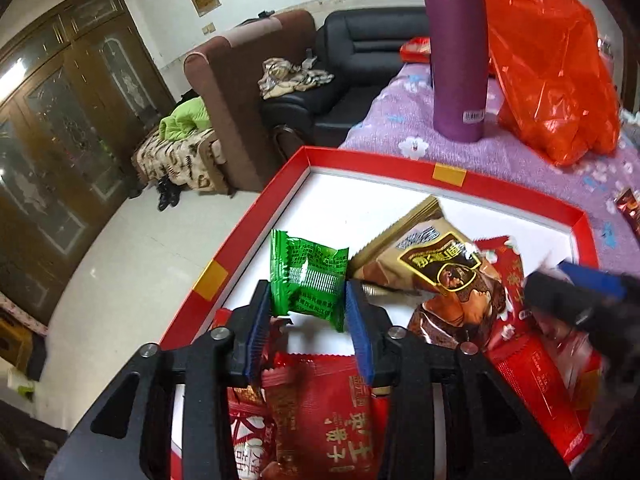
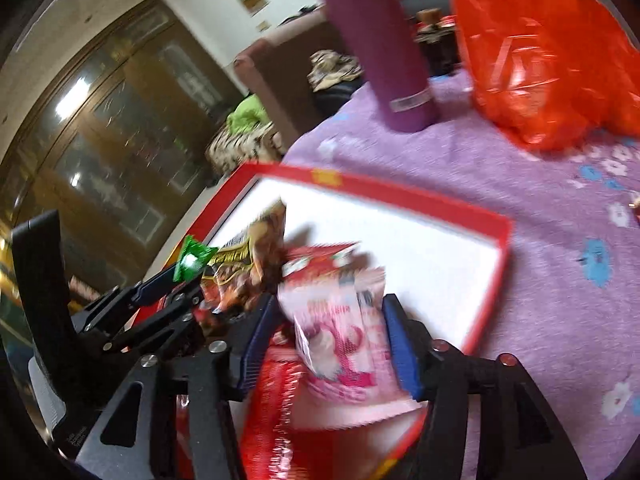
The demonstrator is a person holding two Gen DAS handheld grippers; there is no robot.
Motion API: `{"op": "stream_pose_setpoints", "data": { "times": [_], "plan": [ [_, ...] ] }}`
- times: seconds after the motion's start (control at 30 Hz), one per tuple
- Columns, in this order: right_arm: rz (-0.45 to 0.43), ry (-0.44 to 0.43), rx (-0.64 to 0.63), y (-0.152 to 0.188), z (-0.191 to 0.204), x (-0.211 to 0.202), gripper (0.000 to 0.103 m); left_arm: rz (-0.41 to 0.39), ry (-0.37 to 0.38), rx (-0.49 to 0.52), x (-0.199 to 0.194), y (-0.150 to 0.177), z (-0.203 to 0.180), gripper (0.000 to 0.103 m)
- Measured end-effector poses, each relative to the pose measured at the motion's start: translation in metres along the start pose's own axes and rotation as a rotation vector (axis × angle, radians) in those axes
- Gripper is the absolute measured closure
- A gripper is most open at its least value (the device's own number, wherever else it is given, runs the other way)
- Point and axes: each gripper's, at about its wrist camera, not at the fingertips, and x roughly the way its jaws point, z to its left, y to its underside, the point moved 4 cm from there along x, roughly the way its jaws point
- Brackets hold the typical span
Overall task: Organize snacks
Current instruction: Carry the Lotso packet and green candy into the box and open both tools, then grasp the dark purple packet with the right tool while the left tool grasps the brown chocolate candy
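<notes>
**Two packets gripped over the red tray**

The left gripper point(image 1: 308, 300) has its jaws closed part-way on one green snack packet point(image 1: 308, 280), pinched by both side edges between the blue pads; its foil is crumpled, printed with white text and a barcode. The right gripper point(image 2: 328, 344) holds one pink-and-white packet point(image 2: 344, 328) between jaws set rather wider; motion blur hides its print.

Both packets hang above a red-walled tray point(image 1: 500, 184) with a white floor, set on the purple flowered surface point(image 1: 384, 120). Just right of the left jaws lies one brown-and-gold packet point(image 1: 436, 256). Below and behind those jaws lie several red packets point(image 1: 332, 412), overlapping so that an exact count is not possible; two or three are cut off by the gripper body and the picture edge.

Well beyond the jaws stand one purple flask point(image 1: 456, 52), its top cropped, and one orange plastic bag point(image 1: 552, 64). Another small wrapper point(image 1: 628, 208) lies on the surface beyond the tray's right wall, cut off at the frame edge.
</notes>
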Motion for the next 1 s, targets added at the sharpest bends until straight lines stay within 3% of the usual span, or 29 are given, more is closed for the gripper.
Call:
{"op": "stream_pose_setpoints", "data": {
  "times": [0.1,0.2,0.27,0.33,0.53,0.73,0.87,1.0],
  "plan": [
    [-0.046,-0.023,0.045,-0.010,-0.014,-0.016,0.041,0.000,-0.046,-0.009,-0.007,0.002,0.001,0.054],
    [-0.093,-0.049,0.093,-0.020,-0.027,-0.035,0.038,-0.071,-0.125,-0.018,-0.033,0.003,0.006,0.040],
    [-0.121,-0.069,0.132,-0.025,-0.037,-0.048,0.038,-0.117,-0.139,-0.028,-0.051,0.004,0.008,0.024],
    [-0.139,-0.068,0.146,-0.028,-0.045,-0.060,0.037,-0.155,-0.124,-0.010,-0.069,0.007,0.002,0.018],
    [-0.180,-0.008,0.165,-0.021,-0.084,-0.117,0.037,-0.150,-0.023,0.085,-0.091,0.016,-0.035,0.018],
    [-0.229,0.068,0.249,0.006,-0.169,-0.216,0.035,-0.164,0.035,0.188,-0.108,0.022,-0.078,0.019],
    [-0.169,0.236,0.190,0.036,-0.216,-0.261,0.034,-0.164,0.073,0.233,-0.115,0.025,-0.103,0.019],
    [-0.070,0.322,0.163,0.065,-0.246,-0.265,0.034,-0.167,0.111,0.276,-0.123,0.026,-0.126,0.019]
  ]
}}
